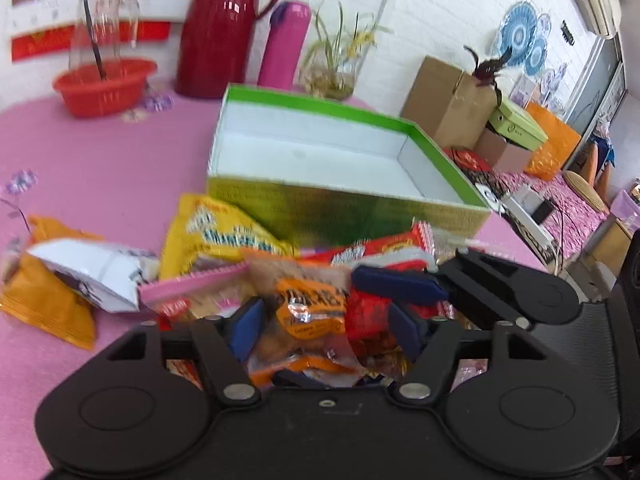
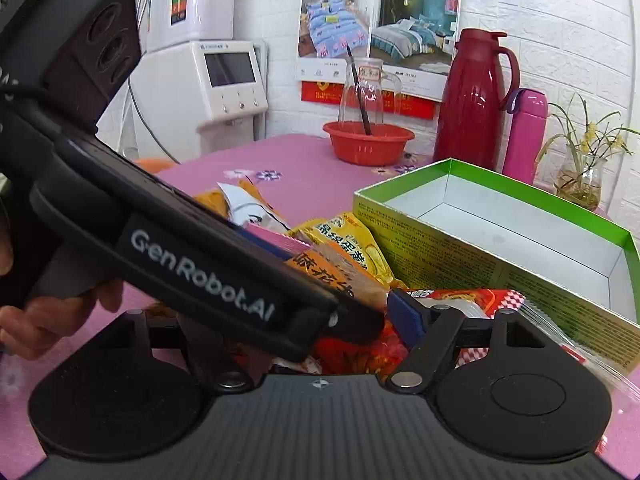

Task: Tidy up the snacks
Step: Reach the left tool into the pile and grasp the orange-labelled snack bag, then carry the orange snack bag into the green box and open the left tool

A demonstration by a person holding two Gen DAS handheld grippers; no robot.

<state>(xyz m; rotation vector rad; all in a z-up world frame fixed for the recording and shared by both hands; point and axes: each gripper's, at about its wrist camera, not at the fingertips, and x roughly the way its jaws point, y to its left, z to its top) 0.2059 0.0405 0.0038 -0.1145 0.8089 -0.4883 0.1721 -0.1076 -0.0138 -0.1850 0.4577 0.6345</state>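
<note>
On the pink worktop [image 1: 100,168], left gripper [image 1: 326,330] straddles an orange snack packet [image 1: 310,308], fingers parted (right gripper's state: can't tell), headed for the green box [image 1: 440,212].

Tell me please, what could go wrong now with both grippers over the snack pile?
1. The left gripper and right gripper crowd the same pile, so they may collide.
2. The left gripper straddles the orange packet among overlapping packets, so a neighbour might get pinched too.
3. The green box is light-looking cardboard; a nudge could shift it.
</note>
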